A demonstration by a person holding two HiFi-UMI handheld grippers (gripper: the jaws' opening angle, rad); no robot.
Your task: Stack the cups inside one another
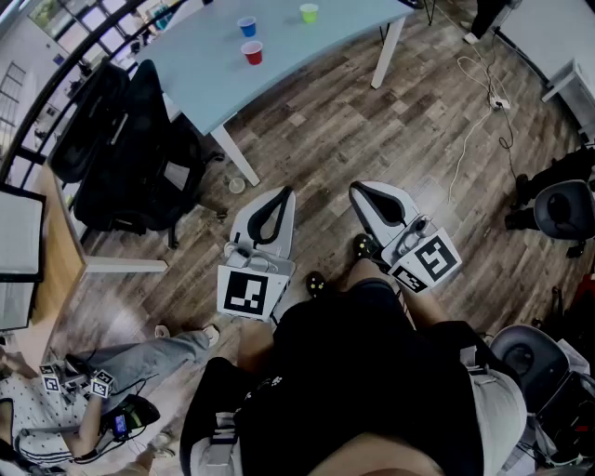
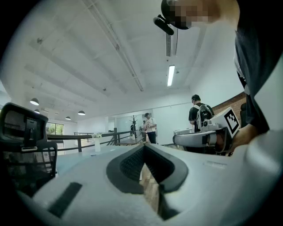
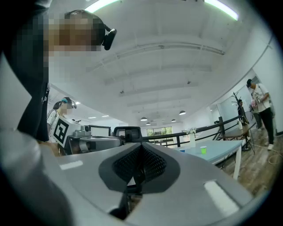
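Three small cups stand on the light blue table (image 1: 200,70) at the top of the head view: a blue cup (image 1: 247,26), a red cup (image 1: 252,53) and a green cup (image 1: 309,12). All three stand apart, none inside another. My left gripper (image 1: 285,193) and right gripper (image 1: 356,190) are held close to my body over the wooden floor, well short of the table. Both are shut with nothing between the jaws. The right gripper view shows its shut tips (image 3: 140,145) and the green cup (image 3: 203,150) far off. In the left gripper view the tips (image 2: 142,148) meet.
Black chairs with bags (image 1: 139,149) stand left of the table, beside a wooden desk (image 1: 58,251). A person sits on the floor (image 1: 139,363) at lower left. Cables (image 1: 483,102) trail across the floor at right, near another chair (image 1: 562,209). A white table leg (image 1: 237,158) faces me.
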